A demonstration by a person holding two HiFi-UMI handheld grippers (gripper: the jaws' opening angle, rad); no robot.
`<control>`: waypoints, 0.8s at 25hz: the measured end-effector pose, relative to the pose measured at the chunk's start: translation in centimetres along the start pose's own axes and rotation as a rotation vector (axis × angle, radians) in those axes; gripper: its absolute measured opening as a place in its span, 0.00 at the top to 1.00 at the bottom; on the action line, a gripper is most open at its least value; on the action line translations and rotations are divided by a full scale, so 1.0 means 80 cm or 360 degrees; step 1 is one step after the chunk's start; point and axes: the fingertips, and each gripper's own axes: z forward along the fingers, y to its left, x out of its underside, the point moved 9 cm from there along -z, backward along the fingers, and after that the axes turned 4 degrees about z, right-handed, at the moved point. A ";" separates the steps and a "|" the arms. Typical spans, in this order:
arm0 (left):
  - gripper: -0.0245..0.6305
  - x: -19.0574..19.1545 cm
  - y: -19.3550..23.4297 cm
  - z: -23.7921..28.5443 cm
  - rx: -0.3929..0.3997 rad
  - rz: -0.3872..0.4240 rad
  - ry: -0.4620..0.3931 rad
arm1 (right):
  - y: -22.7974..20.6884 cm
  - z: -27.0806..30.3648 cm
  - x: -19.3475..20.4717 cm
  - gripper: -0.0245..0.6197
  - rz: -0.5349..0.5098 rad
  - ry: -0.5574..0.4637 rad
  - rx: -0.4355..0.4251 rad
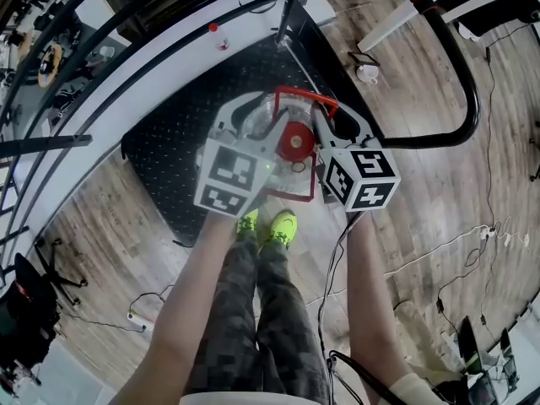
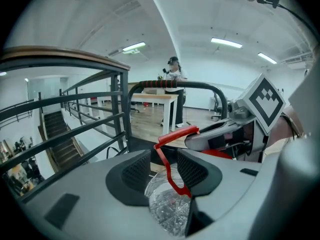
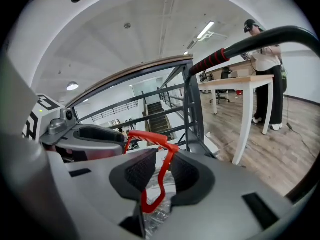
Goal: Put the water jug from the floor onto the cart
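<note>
The clear water jug [image 1: 263, 112], with its red cap [image 1: 295, 142] and red carry handle [image 1: 305, 94], hangs over the cart's black deck [image 1: 177, 146] near the deck's front edge. I cannot tell whether it rests on the deck. My left gripper [image 1: 266, 133] stands open, and the handle [image 2: 175, 134] runs loosely between its pads above the jug [image 2: 167, 209]. My right gripper [image 1: 325, 133] comes in from the other side. Its pads sit close on the handle [image 3: 161, 176]. The jug's body [image 3: 157, 215] shows below.
The cart's black push bar [image 1: 468, 99] curves round at the right. A metal railing [image 2: 117, 109] and stairs [image 2: 55, 134] lie to the left. A white table [image 3: 240, 86] with a person beside it stands further back. Cables [image 1: 439, 251] trail on the wood floor by my green shoes [image 1: 272, 226].
</note>
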 end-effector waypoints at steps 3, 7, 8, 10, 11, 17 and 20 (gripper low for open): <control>0.73 -0.001 -0.004 0.004 0.0003 -0.0005 0.0001 | -0.012 -0.005 0.002 0.79 0.0129 -0.0044 0.0003; 0.73 0.003 -0.009 0.012 0.0018 -0.0005 0.0011 | -0.027 -0.009 0.006 0.71 0.0310 -0.0110 -0.0004; 0.73 0.004 -0.010 0.014 0.0022 -0.0007 0.0014 | -0.027 -0.009 0.008 0.68 0.0333 -0.0117 -0.0021; 0.73 0.006 -0.010 0.017 0.0021 -0.0012 0.0020 | -0.024 -0.007 0.010 0.63 0.0352 -0.0125 -0.0065; 0.73 0.007 -0.010 0.017 0.0018 -0.0015 0.0021 | -0.023 -0.007 0.011 0.60 0.0366 -0.0126 -0.0086; 0.73 0.004 -0.009 0.019 0.0004 -0.0014 0.0020 | -0.030 -0.008 0.017 0.51 0.0493 -0.0142 -0.0130; 0.73 0.004 -0.010 0.019 -0.0001 -0.0018 0.0017 | -0.036 -0.007 0.020 0.44 0.0558 -0.0155 -0.0130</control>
